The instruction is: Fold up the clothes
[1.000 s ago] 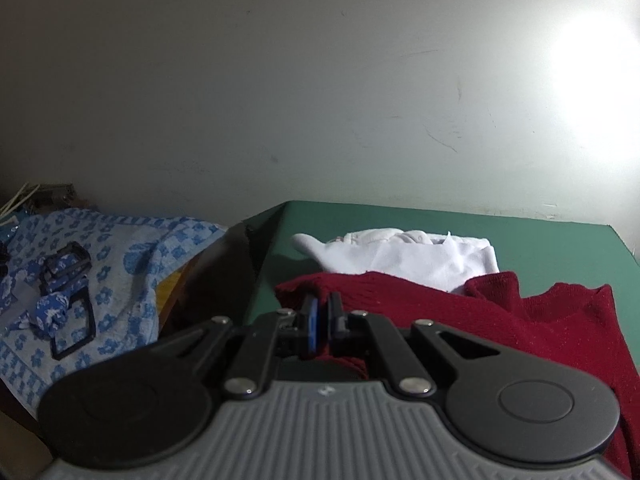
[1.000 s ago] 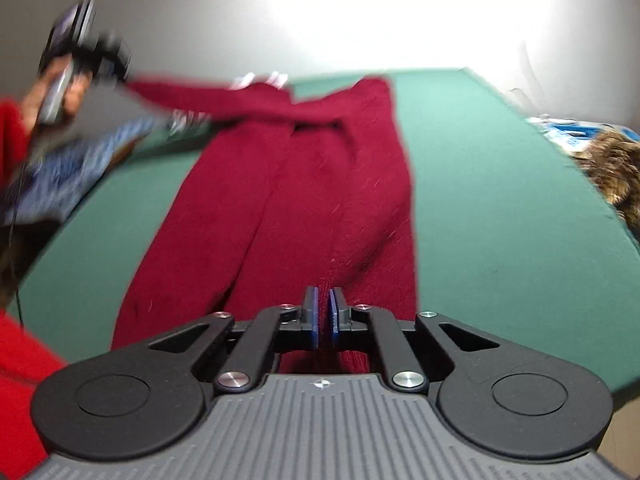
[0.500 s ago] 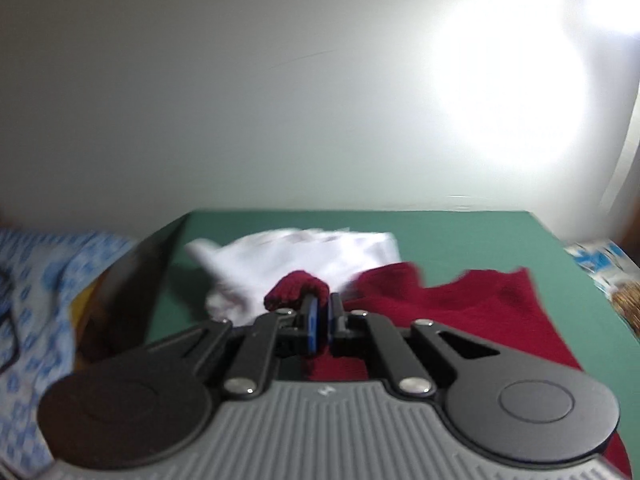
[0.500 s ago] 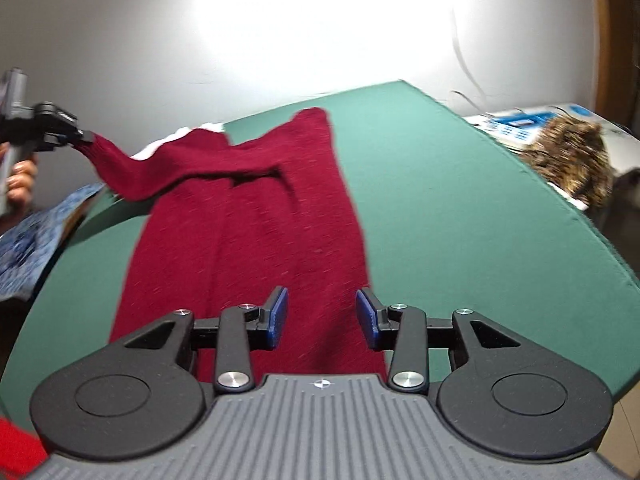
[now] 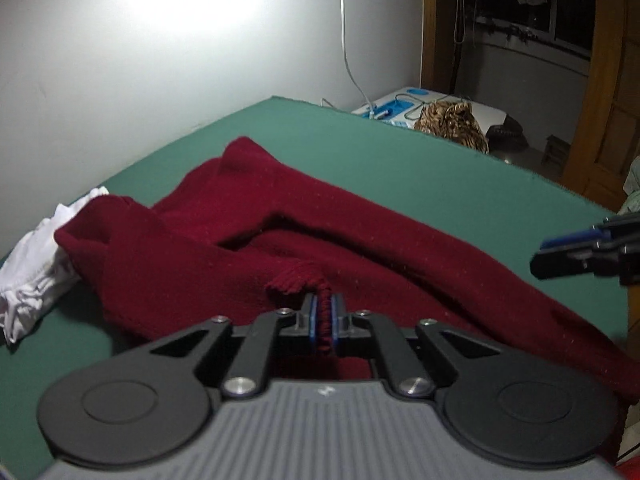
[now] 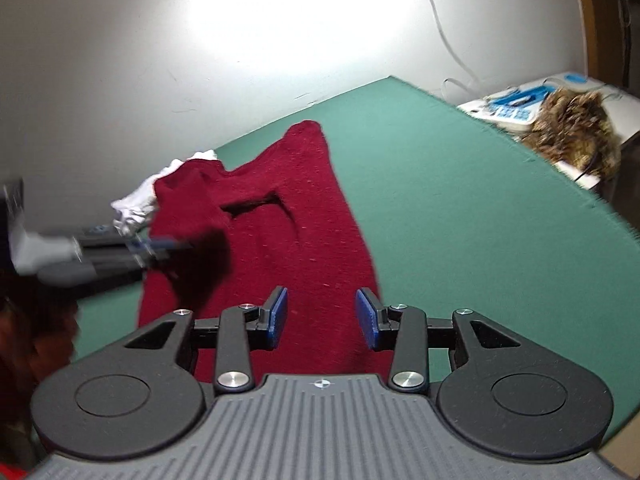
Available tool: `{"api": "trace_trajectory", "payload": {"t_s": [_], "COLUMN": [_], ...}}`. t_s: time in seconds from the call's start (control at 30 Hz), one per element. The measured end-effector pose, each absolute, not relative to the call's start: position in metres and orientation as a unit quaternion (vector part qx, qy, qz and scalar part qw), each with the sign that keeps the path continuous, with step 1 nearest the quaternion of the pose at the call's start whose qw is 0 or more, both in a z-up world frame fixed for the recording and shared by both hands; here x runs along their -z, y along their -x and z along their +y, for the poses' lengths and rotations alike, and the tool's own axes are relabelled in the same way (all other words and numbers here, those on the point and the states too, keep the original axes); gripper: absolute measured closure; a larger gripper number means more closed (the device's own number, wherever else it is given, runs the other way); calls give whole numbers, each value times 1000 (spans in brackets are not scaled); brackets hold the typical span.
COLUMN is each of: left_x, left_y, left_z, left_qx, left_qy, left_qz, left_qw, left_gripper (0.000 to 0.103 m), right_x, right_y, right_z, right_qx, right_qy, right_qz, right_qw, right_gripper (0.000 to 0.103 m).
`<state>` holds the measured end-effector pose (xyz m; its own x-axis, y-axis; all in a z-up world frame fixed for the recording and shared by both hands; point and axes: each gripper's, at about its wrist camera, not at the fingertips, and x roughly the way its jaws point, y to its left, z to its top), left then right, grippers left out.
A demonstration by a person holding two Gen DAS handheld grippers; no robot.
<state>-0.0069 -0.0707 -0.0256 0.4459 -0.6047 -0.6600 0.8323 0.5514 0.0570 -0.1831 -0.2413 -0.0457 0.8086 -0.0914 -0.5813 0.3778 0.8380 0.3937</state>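
Red sweater (image 5: 360, 232) lies along the green table (image 5: 460, 168), its cuff (image 5: 325, 320) pinched in the left gripper (image 5: 325, 322), whose jaws have just been easing apart. Right gripper (image 6: 322, 316) hangs unclenched above the hem, grasping nothing. Risks: the loosening pinch may drop the cuff short of the body, leaving the sleeve bunched; dragging may also shift the white garment (image 5: 36, 264) touching the shoulder.
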Motion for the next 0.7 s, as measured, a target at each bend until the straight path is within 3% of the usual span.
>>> {"api": "trace_trajectory", "payload": {"t_s": [0.07,0.1,0.13,0.23,0.4,0.6,0.63,0.67,0.7], "left_x": [31,32,32,32,40,43,43,43,43], "left_y": [9,12,16,29,30,21,19,17,15], "left_z": [-66,-63,-60,-51,-26,-1,0,1,1], "left_qx": [439,444,449,455,426,385,381,376,375], "left_qy": [-187,-184,-182,-179,-163,-131,-127,-124,-122], "left_qz": [311,315,315,316,347,368,369,370,372], "left_qw": [822,818,816,813,819,836,838,840,840], "left_gripper": [88,75,69,65,61,56,51,50,49], "right_x": [49,51,54,57,64,82,83,83,81], "right_y": [166,157,148,112,70,65,64,63,62], "right_z": [-243,-243,-240,-225,-198,-197,-193,-191,-191], "right_qx": [101,88,74,48,71,42,41,37,30], "right_qy": [-292,-309,-322,-325,-219,-226,-205,-195,-199], "right_qz": [286,287,289,312,371,382,379,377,375], "right_qw": [907,902,899,892,900,895,901,905,905], "right_gripper": [61,61,60,60,56,55,67,91,97]}}
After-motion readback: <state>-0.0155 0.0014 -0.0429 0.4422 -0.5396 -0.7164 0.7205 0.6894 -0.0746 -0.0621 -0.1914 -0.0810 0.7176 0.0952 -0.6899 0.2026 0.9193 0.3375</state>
